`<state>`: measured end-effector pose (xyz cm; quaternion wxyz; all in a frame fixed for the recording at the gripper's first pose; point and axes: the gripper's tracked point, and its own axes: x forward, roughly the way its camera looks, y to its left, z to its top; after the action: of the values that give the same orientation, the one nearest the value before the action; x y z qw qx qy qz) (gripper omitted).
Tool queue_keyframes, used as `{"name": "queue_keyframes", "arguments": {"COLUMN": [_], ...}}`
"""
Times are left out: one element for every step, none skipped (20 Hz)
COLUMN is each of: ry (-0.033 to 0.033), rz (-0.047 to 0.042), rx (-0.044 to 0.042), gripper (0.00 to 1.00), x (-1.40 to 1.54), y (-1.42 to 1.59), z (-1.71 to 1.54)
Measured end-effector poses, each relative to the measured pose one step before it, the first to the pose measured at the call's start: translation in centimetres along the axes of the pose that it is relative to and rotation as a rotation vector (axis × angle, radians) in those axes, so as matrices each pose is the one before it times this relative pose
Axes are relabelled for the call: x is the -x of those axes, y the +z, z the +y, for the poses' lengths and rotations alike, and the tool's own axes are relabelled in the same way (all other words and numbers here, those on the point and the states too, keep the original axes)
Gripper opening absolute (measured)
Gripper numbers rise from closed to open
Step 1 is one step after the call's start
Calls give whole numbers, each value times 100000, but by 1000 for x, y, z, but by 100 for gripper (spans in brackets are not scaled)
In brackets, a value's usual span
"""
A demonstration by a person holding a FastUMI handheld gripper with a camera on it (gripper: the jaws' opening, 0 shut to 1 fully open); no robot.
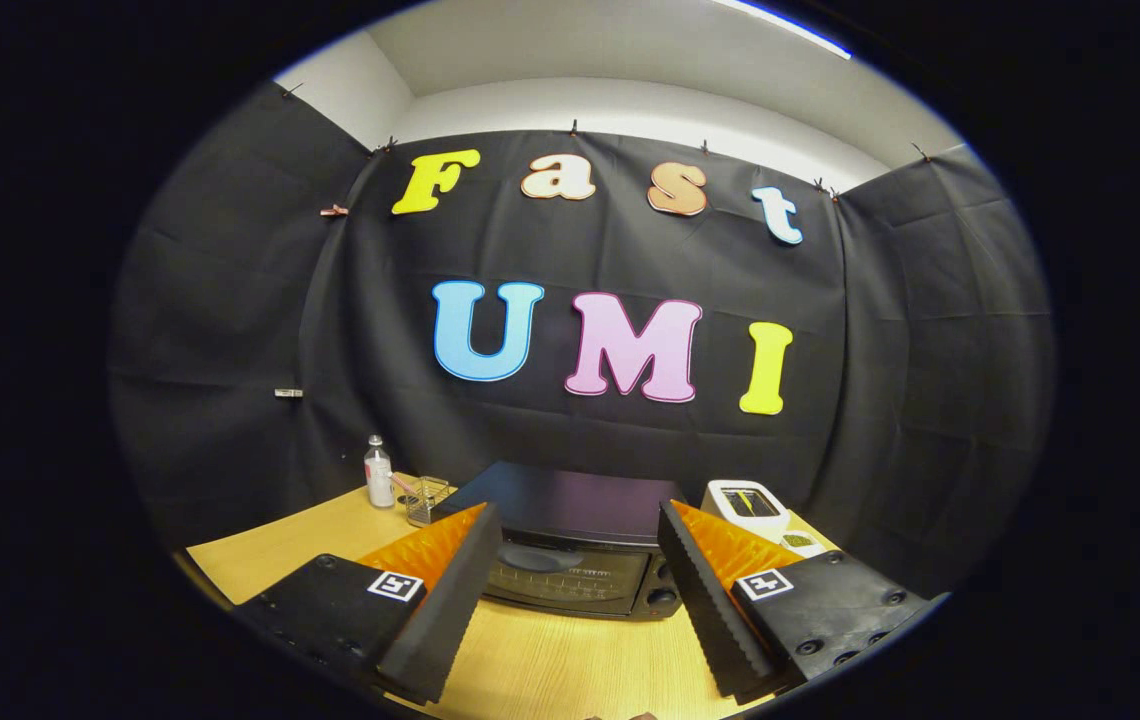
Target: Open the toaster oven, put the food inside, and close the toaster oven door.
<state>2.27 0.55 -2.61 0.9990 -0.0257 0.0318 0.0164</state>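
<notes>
While the gripper (575, 590) hangs above the near edge of the table (260, 555), the oven (570, 560) sits straight ahead, beyond the fingertips and framed in the gap between them. Sweeping from the left: a small bottle (378, 473) stands at the far left of the table, a wire basket (426, 498) just right of it, touching or nearly touching the oven's left corner. Then comes the oven itself, its long axis running left to right across the line of approach, glass door facing the gripper and, as far as I can tell, shut; the knobs show at its right end. Further right, a white box (745, 505) stands at the oven's far right shoulder. The fingers are spread wide, holding nothing, touching nothing. My read: step one, the door, is not yet begun, and the move is forward and down to its top edge.
</notes>
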Motion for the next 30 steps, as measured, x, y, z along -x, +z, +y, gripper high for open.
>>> {"name": "queue_keyframes", "arguments": {"ry": [-1308,-931,-517,-777,-911,-993,-980,-413,155,110,-94,151,-141,-177,-257,192,-146,-513,-480,-316,-272,-687,-680,-716,-474,-310,-277,-518,18,-473], "rz": [671,957,1672,1575,1735,2051,2476,1722,1444,780,359,310,945,1491,1109,702,1145,1305,1734,1853,2084,1633,1308,1556,2091,2000,1895,1921,1858,3181], "rx": [288,-126,-653,-436,-456,-984,-245,-201,-30,220,204,174,141,259,-395,-1162,-976,-501,-334,-575,-404,-91,-396,-575,-701,-1181,-1559,-1515,-1413,-409], "gripper": [97,97,97,97,97,97,97,97,97,97,97,97,97,97,97,98,97,97,98,98,98,98,98,98,98,98,98,98,98,98], "x": [-432,-317,-397,-476,-432,-488,-577,-529,-594,-650,-652,-664,-677,-728,-671,-723,-703,-733,-753,-793,-874,-705,-674,-615,-572,-560,-548,-335,-513,-412], "y": [-290,-409,-540,-450,-415,-577,-555,-321,-268,-87,32,-45,-201,-363,-293,-214,-362,-508,-506,-554,-499,-397,-278,-324,-512,-469,-401,-577,-373,-826], "z": [-323,-301,-89,-87,-201,-120,16,166,382,357,310,309,311,301,358,477,421,227,295,248,251,27,-15,-29,35,129,205,60,280,320]}}
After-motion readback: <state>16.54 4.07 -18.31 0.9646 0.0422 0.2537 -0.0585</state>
